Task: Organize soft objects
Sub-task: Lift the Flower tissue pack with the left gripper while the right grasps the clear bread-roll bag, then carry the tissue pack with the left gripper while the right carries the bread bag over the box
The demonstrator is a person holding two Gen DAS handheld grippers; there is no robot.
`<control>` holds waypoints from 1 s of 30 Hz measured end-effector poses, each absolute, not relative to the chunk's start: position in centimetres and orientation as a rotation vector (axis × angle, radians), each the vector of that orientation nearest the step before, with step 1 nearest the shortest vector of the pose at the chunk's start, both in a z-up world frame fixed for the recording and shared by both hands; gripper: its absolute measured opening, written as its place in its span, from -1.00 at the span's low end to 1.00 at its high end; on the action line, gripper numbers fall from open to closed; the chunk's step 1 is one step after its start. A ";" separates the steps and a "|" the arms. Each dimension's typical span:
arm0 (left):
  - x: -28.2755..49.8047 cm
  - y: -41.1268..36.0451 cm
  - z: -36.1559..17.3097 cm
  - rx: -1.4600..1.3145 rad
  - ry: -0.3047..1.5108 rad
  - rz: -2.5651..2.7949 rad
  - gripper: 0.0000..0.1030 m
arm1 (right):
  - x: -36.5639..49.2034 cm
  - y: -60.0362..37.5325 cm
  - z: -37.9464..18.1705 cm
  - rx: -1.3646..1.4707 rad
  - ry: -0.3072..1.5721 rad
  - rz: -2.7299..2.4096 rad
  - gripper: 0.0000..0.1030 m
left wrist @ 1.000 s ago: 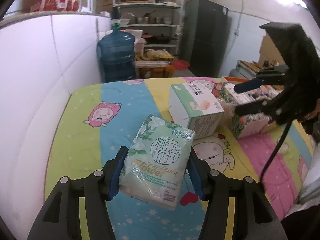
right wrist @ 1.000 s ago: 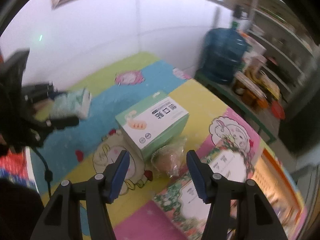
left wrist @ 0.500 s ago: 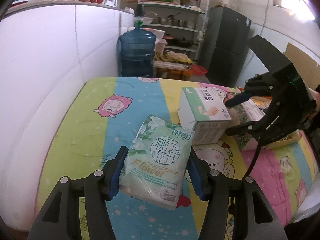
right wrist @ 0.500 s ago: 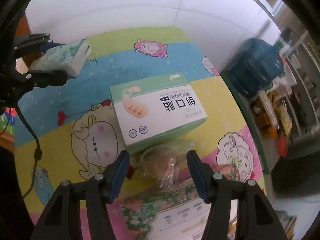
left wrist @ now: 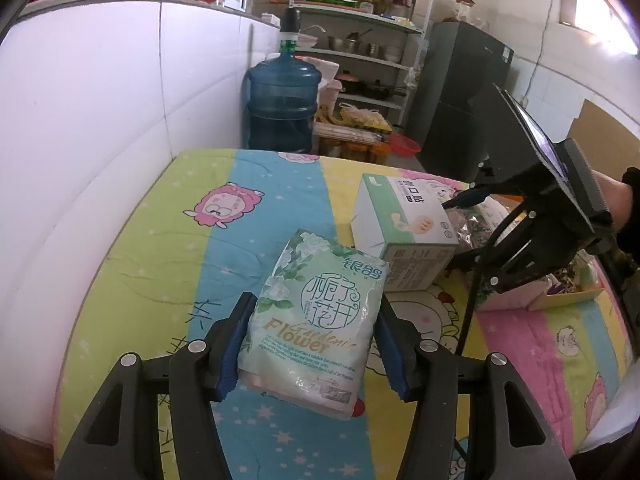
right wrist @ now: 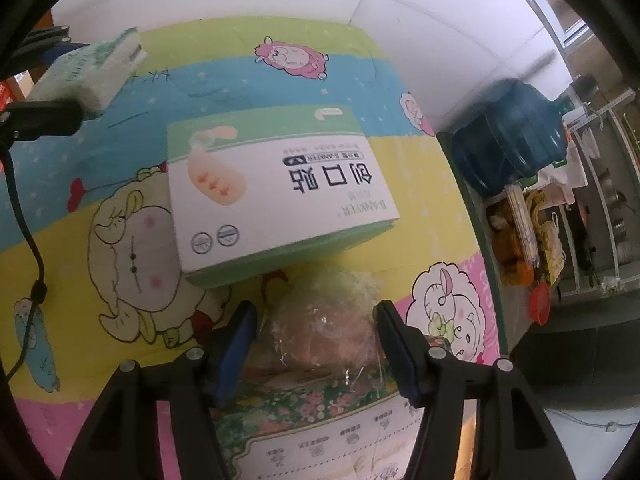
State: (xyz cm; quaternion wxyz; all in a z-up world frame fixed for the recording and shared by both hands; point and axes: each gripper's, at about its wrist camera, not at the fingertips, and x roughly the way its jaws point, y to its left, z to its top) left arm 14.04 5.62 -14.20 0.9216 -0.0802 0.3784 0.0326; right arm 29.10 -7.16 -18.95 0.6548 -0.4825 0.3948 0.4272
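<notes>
My left gripper (left wrist: 312, 344) is shut on a pale green tissue pack (left wrist: 316, 320) printed with white flowers, held above the cartoon-print mat (left wrist: 160, 240). The pack also shows in the right wrist view (right wrist: 88, 72) at the upper left. My right gripper (right wrist: 316, 344) is open, its fingers (right wrist: 236, 340) either side of a crinkly clear bag with a brownish soft thing (right wrist: 324, 328) inside, resting on the mat. The right gripper also shows in the left wrist view (left wrist: 460, 236), behind a white and green box (left wrist: 404, 232).
The white and green box (right wrist: 272, 192) lies just beyond the bag. A floral-print pack (right wrist: 320, 420) lies under the right gripper. A blue water jug (left wrist: 280, 108), shelves (left wrist: 360, 40) and a dark fridge (left wrist: 460, 100) stand past the mat's far edge. A white wall (left wrist: 80, 140) runs along the left.
My right gripper has moved down and closer to the clear bag, which now lies between its fingers. My left gripper keeps its hold on the tissue pack.
</notes>
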 end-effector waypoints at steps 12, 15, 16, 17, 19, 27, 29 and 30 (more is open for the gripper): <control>14.6 5.5 -14.1 -0.170 0.775 0.060 0.14 | 29.4 -8.3 -16.2 -0.927 0.885 0.958 0.04; 14.7 5.6 -14.0 -0.167 0.770 0.053 0.14 | 29.0 -8.7 -15.2 -0.886 0.864 0.944 0.04; 14.7 5.5 -13.9 -0.164 0.768 0.050 0.14 | 28.9 -8.8 -15.0 -0.875 0.860 0.938 0.04; 14.8 5.5 -13.9 -0.160 0.766 0.046 0.14 | 28.7 -8.9 -14.7 -0.862 0.853 0.928 0.04; 14.9 5.4 -13.6 -0.153 0.761 0.038 0.14 | 28.4 -9.3 -14.1 -0.831 0.842 0.913 0.03; 15.0 5.2 -12.2 -0.127 0.737 0.010 0.14 | 26.2 -10.9 -10.3 -0.653 0.798 0.847 0.03; 15.0 5.1 -11.8 -0.112 0.735 0.010 0.14 | 25.2 -11.5 -9.4 -0.610 0.785 0.824 0.03; 15.0 5.0 -11.5 -0.107 0.735 0.008 0.14 | 24.7 -11.7 -8.9 -0.587 0.779 0.812 0.03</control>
